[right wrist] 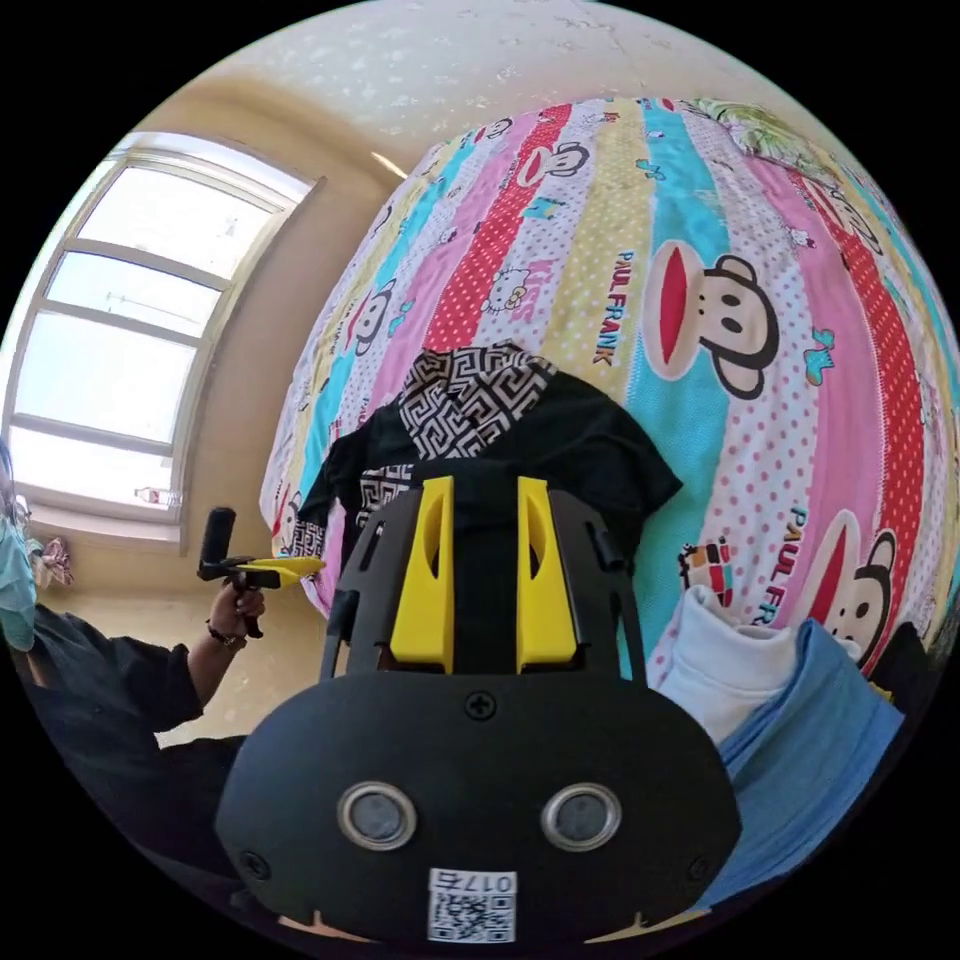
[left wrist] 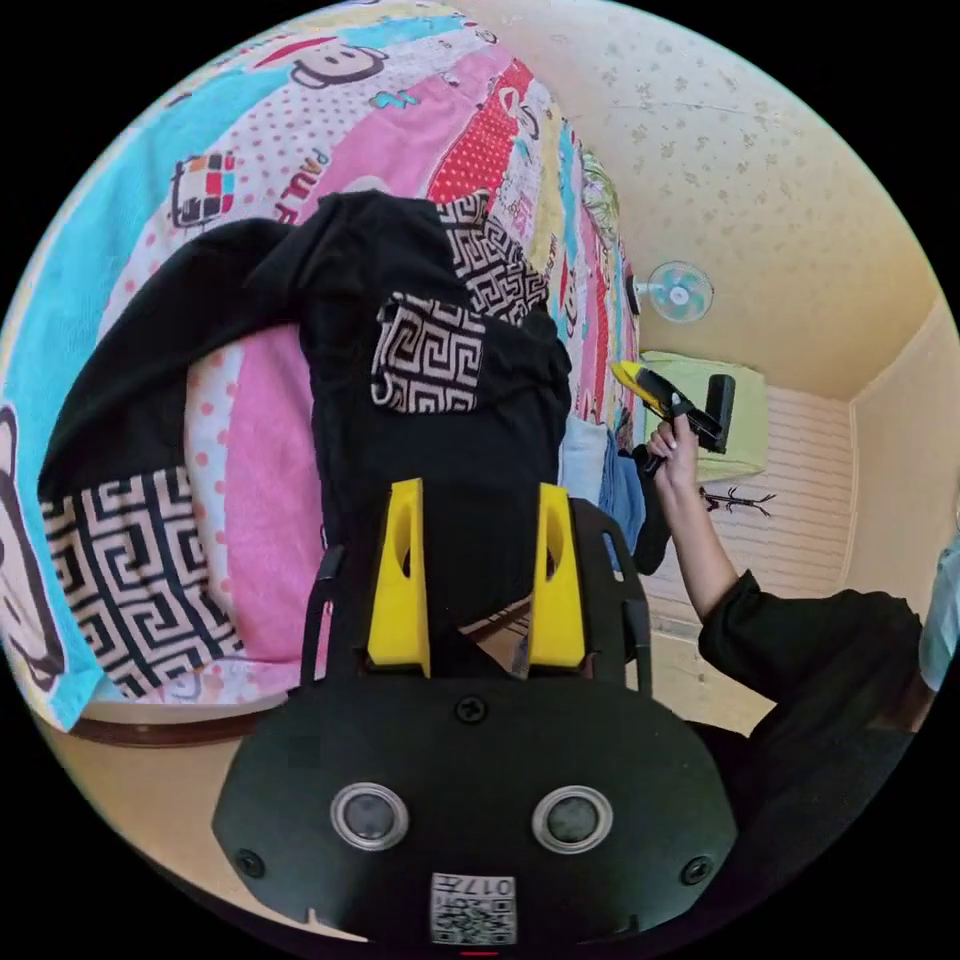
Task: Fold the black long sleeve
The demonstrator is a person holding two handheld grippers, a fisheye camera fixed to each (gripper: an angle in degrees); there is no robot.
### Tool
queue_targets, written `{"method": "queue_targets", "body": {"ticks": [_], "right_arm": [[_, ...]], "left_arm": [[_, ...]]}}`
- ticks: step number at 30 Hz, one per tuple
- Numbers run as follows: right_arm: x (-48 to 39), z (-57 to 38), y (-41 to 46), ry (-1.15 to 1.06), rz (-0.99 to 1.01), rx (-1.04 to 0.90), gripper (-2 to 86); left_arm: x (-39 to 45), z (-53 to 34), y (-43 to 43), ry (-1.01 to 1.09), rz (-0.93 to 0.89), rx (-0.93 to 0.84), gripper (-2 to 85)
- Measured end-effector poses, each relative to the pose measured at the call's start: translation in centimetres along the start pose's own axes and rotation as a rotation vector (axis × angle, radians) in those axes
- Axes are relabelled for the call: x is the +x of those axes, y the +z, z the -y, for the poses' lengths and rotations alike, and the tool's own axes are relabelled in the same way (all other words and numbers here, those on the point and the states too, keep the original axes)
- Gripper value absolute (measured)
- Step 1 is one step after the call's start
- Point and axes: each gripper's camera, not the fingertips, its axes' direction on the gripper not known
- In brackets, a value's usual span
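Bed with patterned cover and the garments lying on it.

A bed (right wrist: 720,200) is being covered by a striped, polka-dotted sheet (left wrist: 250,400) printed with cartoon monkey faces. A black long sleeve (left wrist: 440,440) with key-pattern panels is being borne crumpled on the sheet, one sleeve trailing toward the bed's edge. At the edge, a white garment (right wrist: 715,650) and a blue garment (right wrist: 810,740) are being carried touching each other, near the black one.
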Motion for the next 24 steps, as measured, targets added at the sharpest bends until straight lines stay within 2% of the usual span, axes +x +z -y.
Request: {"method": "queue_targets", "body": {"ticks": [3,9,11,13,16,17,19,22,24], "right_arm": [[0.2,1.9,1.6,-0.067,-0.069,-0.027,10.1],[-4.5,7.2,8.8,-0.294,0.097,-0.147,10.1],[-6.8,8.7,12.0,-0.376,0.047,-0.255,9.9],[-8.6,9.8,16.6,-0.453,-0.097,-0.383,8.8],[-8.4,9.9,19.6,-0.5,-0.194,-0.485,5.2],[-8.3,9.9,19.1,-0.49,-0.179,-0.473,4.8],[-8.2,9.6,14.9,-0.456,-0.004,-0.367,3.8],[-7.7,7.8,10.2,-0.459,0.208,-0.327,3.6],[-7.2,6.0,9.0,-0.492,0.28,-0.315,3.8]], "left_arm": [[2.2,4.7,0.7,0.071,0.084,0.023,15.9],[4.1,7.4,3.4,0.069,0.062,-0.051,12.6],[4.0,6.3,4.6,0.048,0.106,-0.095,11.7],[3.2,4.9,5.9,0.004,0.146,-0.154,12.2],[0.9,2.6,8.5,-0.074,0.081,-0.28,12.5],[0.0,1.6,9.0,-0.112,0.033,-0.29,12.5],[-0.5,0.3,8.4,-0.132,-0.055,-0.238,12.5],[0.7,-1.0,5.8,-0.085,-0.143,-0.107,13.3],[1.4,-2.1,3.7,-0.061,-0.255,0.059,15.3]]}}
